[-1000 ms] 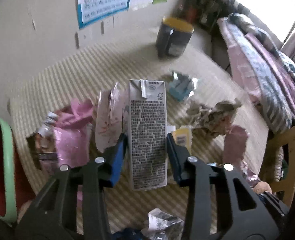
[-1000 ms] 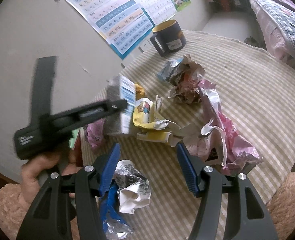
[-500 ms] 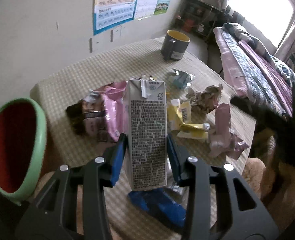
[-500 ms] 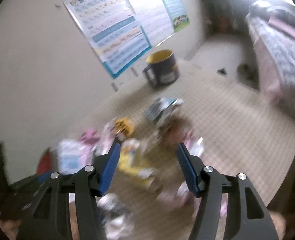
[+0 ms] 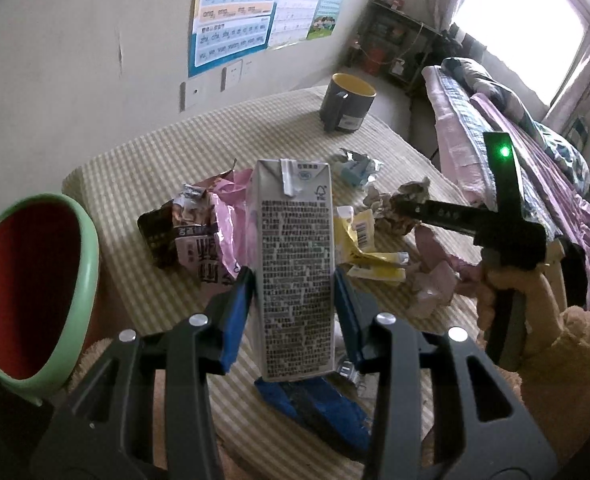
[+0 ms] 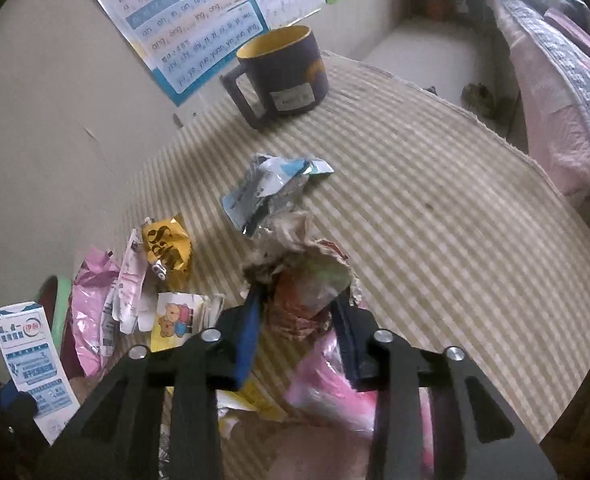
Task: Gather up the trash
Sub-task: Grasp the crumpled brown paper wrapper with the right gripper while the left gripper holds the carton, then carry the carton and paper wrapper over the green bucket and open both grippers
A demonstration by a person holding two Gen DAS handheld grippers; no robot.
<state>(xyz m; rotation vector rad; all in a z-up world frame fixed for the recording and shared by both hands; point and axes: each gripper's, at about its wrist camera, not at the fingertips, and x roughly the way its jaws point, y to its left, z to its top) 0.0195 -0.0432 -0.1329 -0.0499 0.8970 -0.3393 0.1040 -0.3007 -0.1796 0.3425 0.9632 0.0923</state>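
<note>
My left gripper [image 5: 293,300] is shut on a white milk carton [image 5: 293,264] and holds it upright above the near table edge; the carton also shows at the lower left of the right wrist view [image 6: 31,364]. A green bin with a red inside [image 5: 83,264] stands at the left, below the table. My right gripper [image 6: 299,308] has its jaws around a crumpled brownish paper wad [image 6: 303,280]; the blue pads sit at its sides, and I cannot tell if they press it. Pink wrappers [image 5: 223,216], a yellow wrapper [image 5: 359,236] and a blue wrapper [image 5: 315,408] lie on the table.
A dark mug with a yellow inside [image 6: 283,72] stands at the far end of the striped tablecloth [image 6: 435,200]. A silver-blue foil wrapper [image 6: 271,188] lies beyond the wad. A wall with posters [image 6: 191,24] is behind; a bed [image 5: 535,148] is at the right.
The left gripper has lifted the carton up and back, bringing the green bin into view. The right gripper has swung forward over the table to the crumpled paper wad.
</note>
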